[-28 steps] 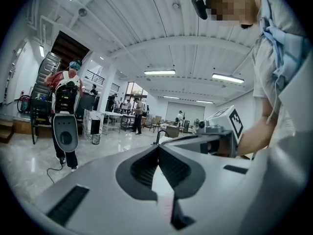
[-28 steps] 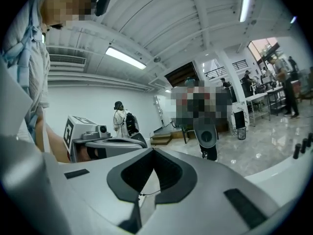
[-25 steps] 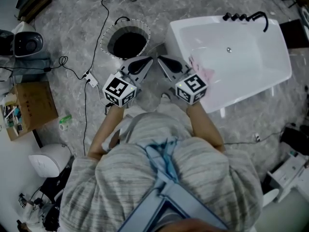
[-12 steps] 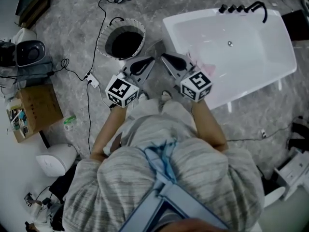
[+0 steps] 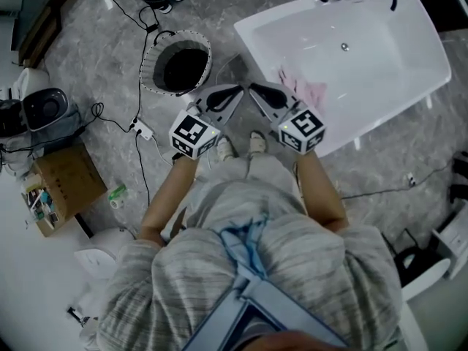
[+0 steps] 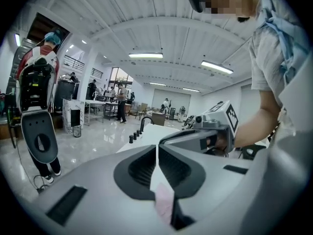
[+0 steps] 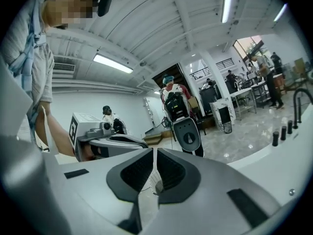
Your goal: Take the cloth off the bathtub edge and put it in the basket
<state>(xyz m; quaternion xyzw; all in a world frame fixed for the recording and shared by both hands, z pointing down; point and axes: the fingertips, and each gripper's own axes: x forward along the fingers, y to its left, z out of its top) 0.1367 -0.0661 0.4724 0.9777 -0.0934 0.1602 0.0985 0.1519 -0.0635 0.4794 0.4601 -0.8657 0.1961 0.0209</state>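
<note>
We hold our left tongs (image 5: 231, 93) and right tongs (image 5: 257, 92) pressed together, empty, between the basket (image 5: 143, 70) and the pink cloth (image 5: 308, 93) draped on the bathtub edge (image 5: 253, 44).

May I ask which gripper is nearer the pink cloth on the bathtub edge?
The right gripper: it lies just beside the pink cloth, while the left gripper sits on the basket's side.

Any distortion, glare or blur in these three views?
Head view: sharp and evenly lit, the bathtub bright yet detailed. Left gripper view: strong fisheye with dark corners, near jaws soft. Right gripper view: same fisheye, ceiling strip light glaring.
</note>
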